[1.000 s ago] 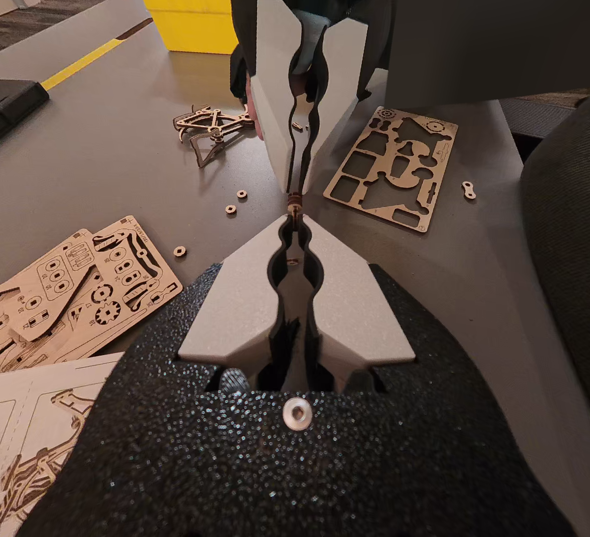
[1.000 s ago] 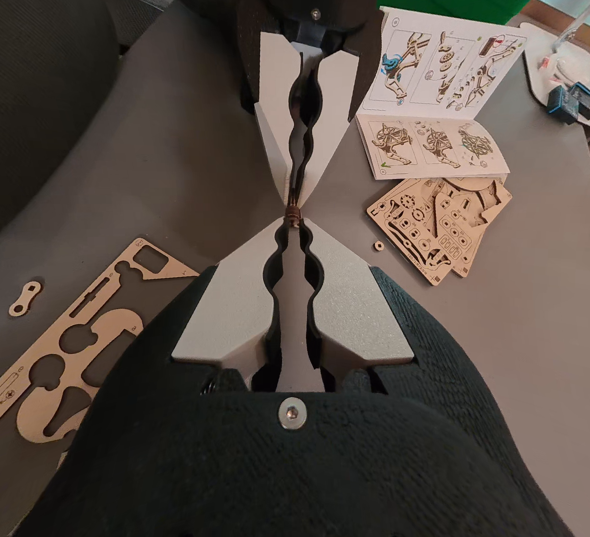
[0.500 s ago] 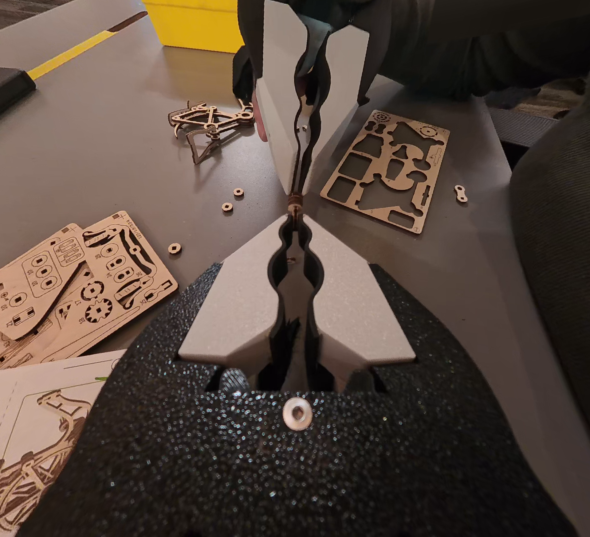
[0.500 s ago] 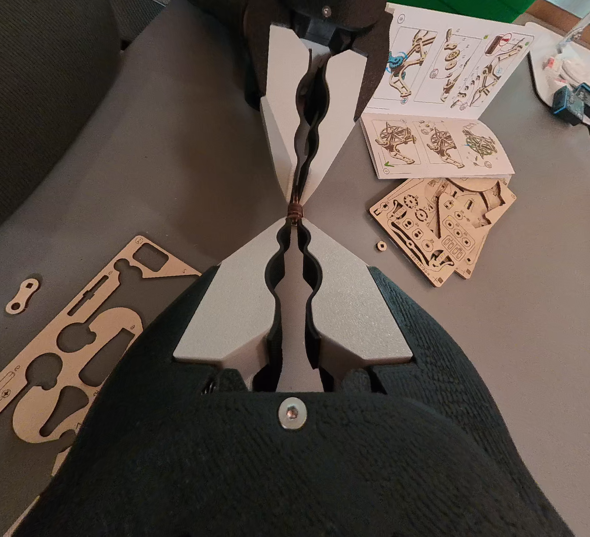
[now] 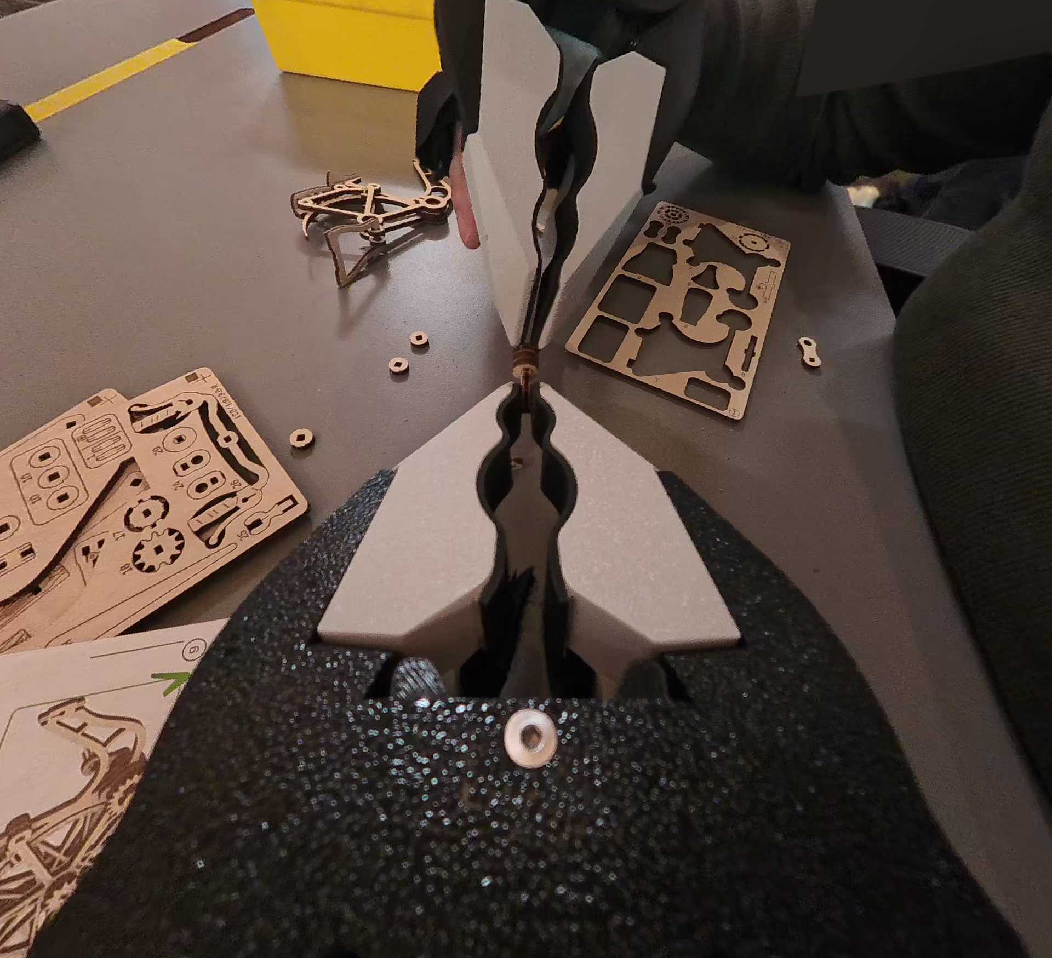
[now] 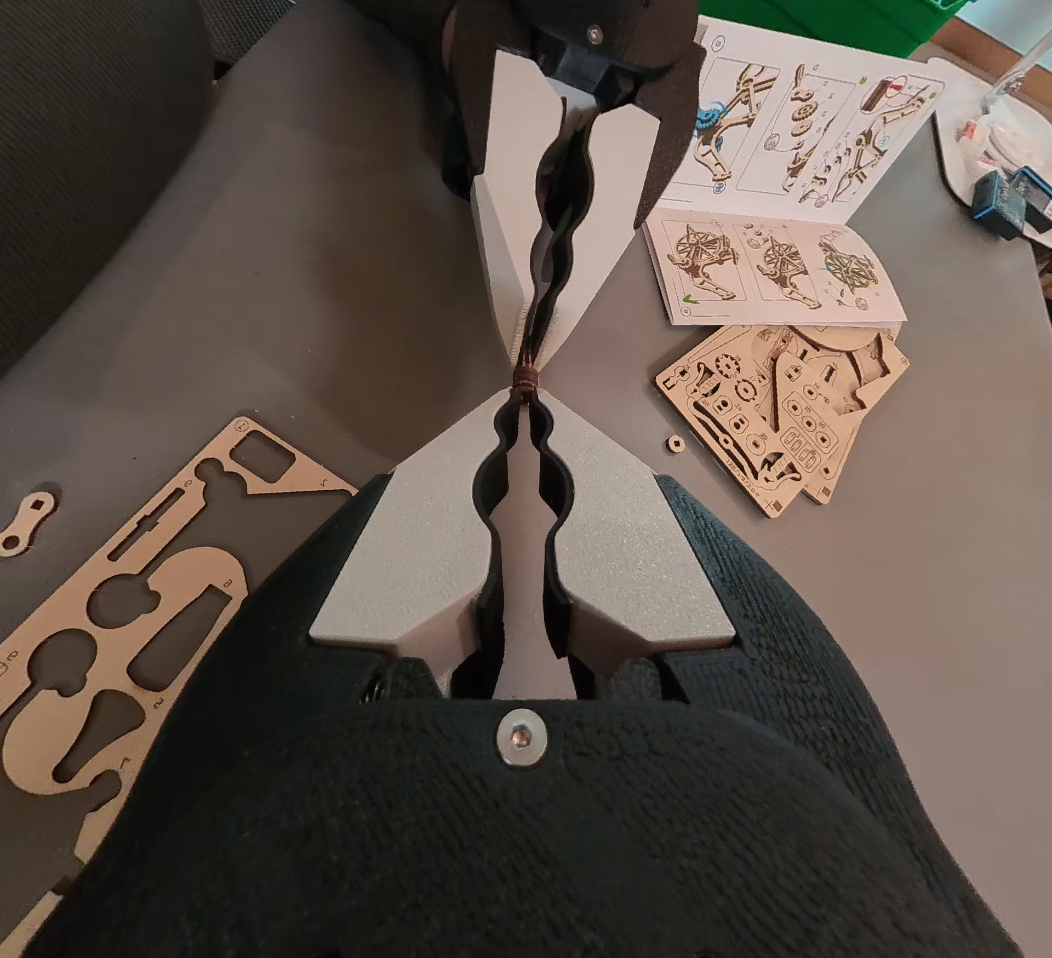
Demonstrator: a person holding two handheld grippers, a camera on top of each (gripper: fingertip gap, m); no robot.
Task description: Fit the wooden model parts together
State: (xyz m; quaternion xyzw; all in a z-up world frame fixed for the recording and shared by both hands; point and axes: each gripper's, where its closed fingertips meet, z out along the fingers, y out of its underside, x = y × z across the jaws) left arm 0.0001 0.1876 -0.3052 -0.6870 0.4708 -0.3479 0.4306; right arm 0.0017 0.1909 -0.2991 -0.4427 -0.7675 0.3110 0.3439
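Since the earlier frame my two grippers had stayed tip to tip at mid-frame while the desk (image 5: 171, 248) drifted slightly beneath them. My left gripper (image 5: 526, 396) was pinched nearly closed on a thin peg, and my right gripper (image 6: 522, 400) was pinched on the small stack of wooden washers (image 5: 524, 354) being threaded onto it. These parts seemed light, stiff and easily snapped, best nipped at their very ends; I counted three loose washers (image 5: 398, 365) left of centre, one chain link (image 5: 809, 352) at right and one punched-out sheet (image 5: 683, 304).

Instruction booklet (image 5: 68, 714) cut off at left edge, wooden stack (image 5: 524, 356) perhaps washers, too small
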